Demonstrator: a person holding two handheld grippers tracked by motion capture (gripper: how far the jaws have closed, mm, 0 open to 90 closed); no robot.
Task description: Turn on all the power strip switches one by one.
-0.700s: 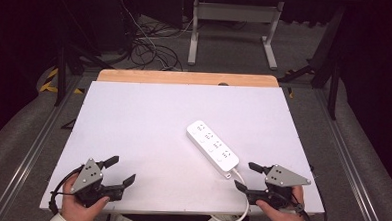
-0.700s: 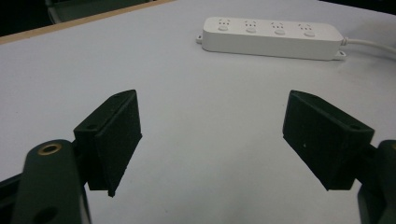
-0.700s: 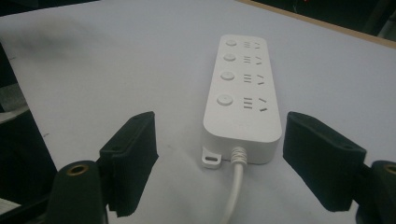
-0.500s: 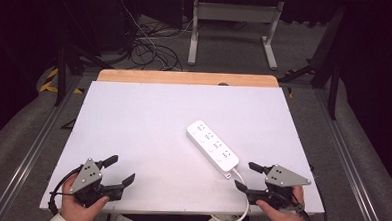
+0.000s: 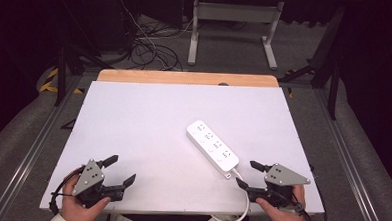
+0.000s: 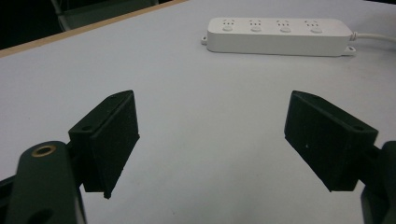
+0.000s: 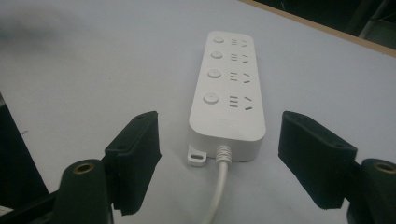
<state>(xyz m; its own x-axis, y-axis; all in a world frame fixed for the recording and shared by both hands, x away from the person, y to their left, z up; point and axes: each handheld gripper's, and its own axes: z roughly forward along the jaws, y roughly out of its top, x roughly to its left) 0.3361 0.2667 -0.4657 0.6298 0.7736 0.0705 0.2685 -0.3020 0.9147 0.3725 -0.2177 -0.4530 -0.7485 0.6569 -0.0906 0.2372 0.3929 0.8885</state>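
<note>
Nothing is seen to have shifted in the last moment: the strip (image 5: 213, 149) lies unmoved right of the worktop's (image 5: 143, 118) middle toward its near edge, and the left gripper (image 5: 117, 170) and right gripper (image 5: 247, 175) stay released, empty, at the near corners, so work is judged not yet begun.

1. the power strip's (image 5: 212, 146) white cable (image 5: 239, 212) runs off the table's near edge and is cut by the high view's bottom.
2. both forearms are cropped there too.
3. socket markings are too small to read.
</note>
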